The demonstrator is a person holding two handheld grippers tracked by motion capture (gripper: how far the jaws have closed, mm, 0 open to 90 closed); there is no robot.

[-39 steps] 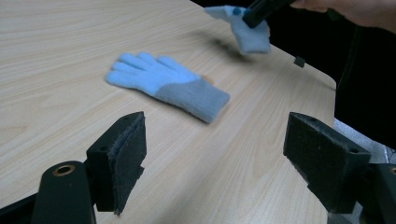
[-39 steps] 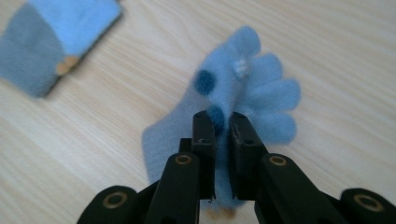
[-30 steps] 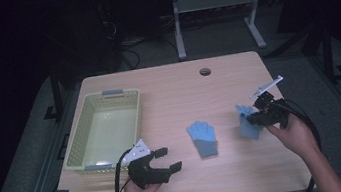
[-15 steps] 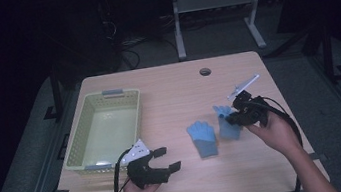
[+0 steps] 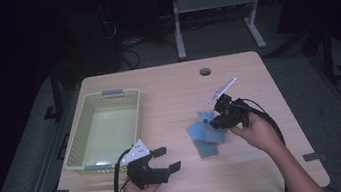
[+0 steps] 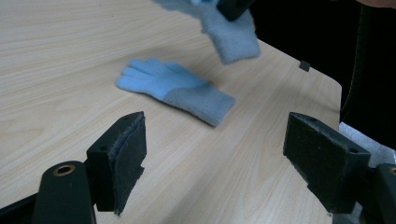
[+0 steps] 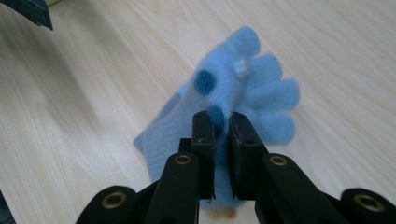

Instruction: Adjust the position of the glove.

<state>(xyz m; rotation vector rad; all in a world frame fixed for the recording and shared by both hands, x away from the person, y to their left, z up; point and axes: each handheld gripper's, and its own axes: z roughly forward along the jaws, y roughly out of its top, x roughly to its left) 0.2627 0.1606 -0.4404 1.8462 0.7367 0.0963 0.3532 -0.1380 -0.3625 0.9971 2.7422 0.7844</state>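
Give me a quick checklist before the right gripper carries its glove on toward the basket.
1. Right gripper shut on held glove: ok.
2. Held glove off the table: ok in the left gripper view.
3. Second glove lying flat, apart from the held one: ok.
4. Basket free inside: ok.
5. Left gripper open, nothing between its jaws: ok.
6. Left gripper out of the way to the basket: cannot tell; it sits by the near rim.

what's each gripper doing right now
left gripper: open, empty, resting on the table.
right gripper: shut on a blue glove, held above the table.
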